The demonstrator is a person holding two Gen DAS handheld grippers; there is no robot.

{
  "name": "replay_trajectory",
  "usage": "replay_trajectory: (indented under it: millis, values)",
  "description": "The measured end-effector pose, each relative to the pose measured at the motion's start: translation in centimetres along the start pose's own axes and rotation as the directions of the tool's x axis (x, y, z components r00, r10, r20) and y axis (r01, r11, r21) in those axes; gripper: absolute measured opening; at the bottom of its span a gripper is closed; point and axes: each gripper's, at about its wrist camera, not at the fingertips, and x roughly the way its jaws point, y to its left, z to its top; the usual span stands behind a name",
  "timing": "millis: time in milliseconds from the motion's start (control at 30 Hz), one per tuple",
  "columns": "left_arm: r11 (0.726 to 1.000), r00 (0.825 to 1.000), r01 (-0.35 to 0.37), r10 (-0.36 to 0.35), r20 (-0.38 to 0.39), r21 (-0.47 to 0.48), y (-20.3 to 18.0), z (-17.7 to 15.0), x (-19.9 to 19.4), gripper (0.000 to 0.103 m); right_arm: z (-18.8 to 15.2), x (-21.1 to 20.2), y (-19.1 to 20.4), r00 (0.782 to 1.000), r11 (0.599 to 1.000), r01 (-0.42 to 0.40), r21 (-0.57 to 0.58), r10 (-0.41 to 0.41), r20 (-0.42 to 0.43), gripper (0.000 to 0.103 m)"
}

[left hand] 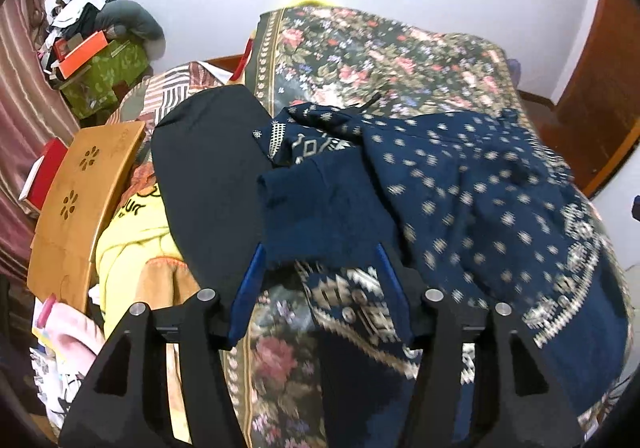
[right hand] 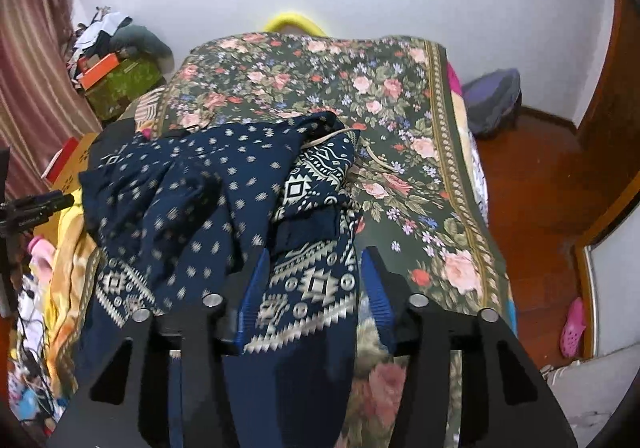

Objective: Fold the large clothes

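- My left gripper (left hand: pixel 320 260) has its blue fingers (left hand: pixel 250 288) spread wide, with a fold of the navy patterned garment (left hand: pixel 480 183) lying between them; nothing is pinched.
- My right gripper (right hand: pixel 314 268) is spread too, its fingers (right hand: pixel 374 288) either side of the garment's geometric border (right hand: pixel 308 288).
- The garment lies crumpled on the floral bedspread (right hand: pixel 400 107), heaped toward 9 o'clock in the right wrist view.
- In the left wrist view a black cloth (left hand: pixel 208 167) touches it at 9 o'clock, a wooden board (left hand: pixel 84 191) farther out.
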Motion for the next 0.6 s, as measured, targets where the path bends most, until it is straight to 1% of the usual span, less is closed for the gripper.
replay_trajectory:
  millis: [100,167,233,300,400,467,533,600]
  values:
    - [1.0,1.0,0.008,-0.008,0.022,0.003,-0.3,-1.4,-1.7,0.06,-1.0,-1.4,0.8,1.0,0.999,0.024,-0.044,-0.023,0.012,0.047]
    - [1.0,1.0,0.018,-0.019,0.018,0.008,-0.5,-2.5,-2.3,0.063,-1.6,-2.3,1.2,0.999,0.996,0.045,-0.075,-0.044,0.017,0.048]
    - [1.0,1.0,0.027,-0.027,0.005,0.012,-0.8,-3.6,-2.5,0.063,-2.2,-2.9,1.4,0.999,0.995,0.051,-0.085,-0.05,0.017,0.051]
    - [0.999,0.999,0.043,-0.043,-0.018,0.005,-0.8,-5.0,-2.4,0.063,-3.0,-3.3,1.6,0.999,0.995,0.049,-0.083,-0.048,0.014,0.053]
    - [0.996,0.995,0.078,-0.079,-0.06,-0.032,-0.5,-7.2,-1.7,0.063,-4.4,-3.7,1.7,0.999,0.996,0.044,-0.078,-0.044,0.009,0.054]
    - [0.995,0.991,0.081,-0.086,-0.098,-0.057,-0.1,-8.9,-0.8,0.063,-5.8,-3.3,1.7,0.999,0.996,0.046,-0.078,-0.047,-0.006,0.054]
    - [0.993,0.985,0.072,-0.085,-0.153,-0.089,0.5,-10.8,0.4,0.063,-7.3,-2.7,1.4,0.998,0.997,0.048,-0.06,-0.051,-0.041,0.054]
    - [0.988,0.972,0.095,-0.117,-0.203,-0.119,1.0,-12.3,1.5,0.063,-8.7,-2.0,0.9,0.996,0.999,0.032,-0.031,-0.034,-0.087,0.054]
